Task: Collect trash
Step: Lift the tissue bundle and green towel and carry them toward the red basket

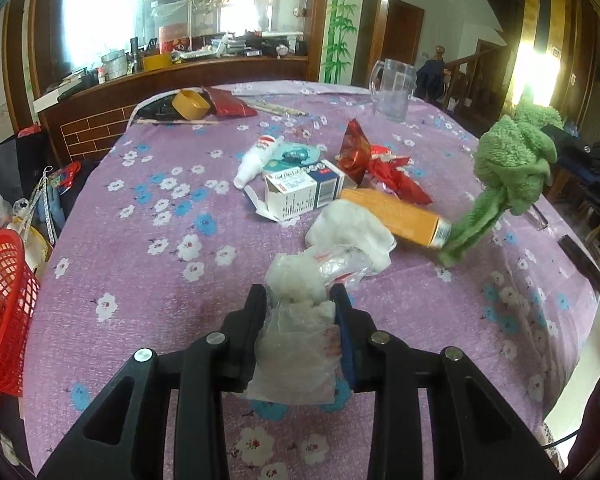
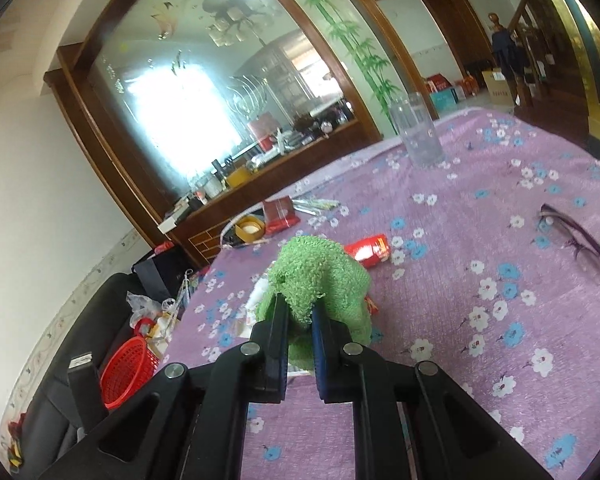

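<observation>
The left gripper (image 1: 300, 300) sits low over the purple floral tablecloth (image 1: 148, 216), fingers pointing toward the far edge, clamped on a crumpled clear plastic wrapper (image 1: 296, 344) that bulges between its fingers. Just ahead lie a white tissue (image 1: 352, 232), an orange packet (image 1: 400, 216), a white carton (image 1: 300, 192), a small white bottle (image 1: 256, 160) and red foil wrappers (image 1: 380, 168), bunched near the table's middle. The right gripper (image 2: 300, 312) is raised and tilted, its narrow jaws pinching a green cloth (image 2: 320, 276) that hangs down to touch the tablecloth. A red mesh basket (image 1: 2, 304) stands beside the table on the left. Eyeglasses (image 2: 576, 244) lie well apart
</observation>
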Tool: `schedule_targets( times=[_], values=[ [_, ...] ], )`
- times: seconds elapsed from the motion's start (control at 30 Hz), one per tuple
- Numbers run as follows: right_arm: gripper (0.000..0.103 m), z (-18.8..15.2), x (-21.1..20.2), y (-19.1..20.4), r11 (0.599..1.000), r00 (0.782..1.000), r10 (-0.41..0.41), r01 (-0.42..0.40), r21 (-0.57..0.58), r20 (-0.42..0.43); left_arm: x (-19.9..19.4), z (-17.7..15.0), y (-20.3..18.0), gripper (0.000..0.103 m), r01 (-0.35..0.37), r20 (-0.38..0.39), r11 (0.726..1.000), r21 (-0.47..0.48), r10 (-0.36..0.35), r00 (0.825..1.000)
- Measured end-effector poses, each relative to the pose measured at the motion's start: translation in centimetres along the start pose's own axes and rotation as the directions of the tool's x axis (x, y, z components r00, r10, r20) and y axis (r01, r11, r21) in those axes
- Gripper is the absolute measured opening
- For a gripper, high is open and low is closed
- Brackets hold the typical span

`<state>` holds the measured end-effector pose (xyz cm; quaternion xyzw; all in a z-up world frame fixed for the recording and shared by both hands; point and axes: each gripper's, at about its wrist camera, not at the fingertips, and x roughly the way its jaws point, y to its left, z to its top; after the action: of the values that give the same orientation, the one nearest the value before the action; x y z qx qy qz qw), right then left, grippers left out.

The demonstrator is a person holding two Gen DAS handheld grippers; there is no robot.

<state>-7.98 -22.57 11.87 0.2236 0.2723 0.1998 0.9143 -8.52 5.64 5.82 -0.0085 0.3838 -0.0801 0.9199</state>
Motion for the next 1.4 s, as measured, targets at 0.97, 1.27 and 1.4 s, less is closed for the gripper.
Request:
schedule_targets(
  times=[0.97, 1.27, 1.4],
  values=[
    [0.011, -1.7, -0.7, 5.3, 0.994, 0.998, 0.048, -0.05, -0.093, -0.027, -2.1, 0.2, 1.2, 0.032, -0.013, 0.055, 0.999, -0.03, 0.015, 0.998],
    [0.011, -1.7, -0.7, 5.7, 0.993, 0.998, 0.061, -0.063, -0.099, -0.031, -2.7, 0.4, 1.8, 0.032, -0.018, 0.066, 0.999, -0.043, 0.02, 0.998],
    [0.011, -1.5, -0.7, 5.9, 0.993, 0.997, 0.07, -0.073, -0.097, -0.029, -3.0, 0.4, 2.1, 0.032, -0.018, 0.071, 0.999, -0.049, 0.022, 0.997]
  ],
)
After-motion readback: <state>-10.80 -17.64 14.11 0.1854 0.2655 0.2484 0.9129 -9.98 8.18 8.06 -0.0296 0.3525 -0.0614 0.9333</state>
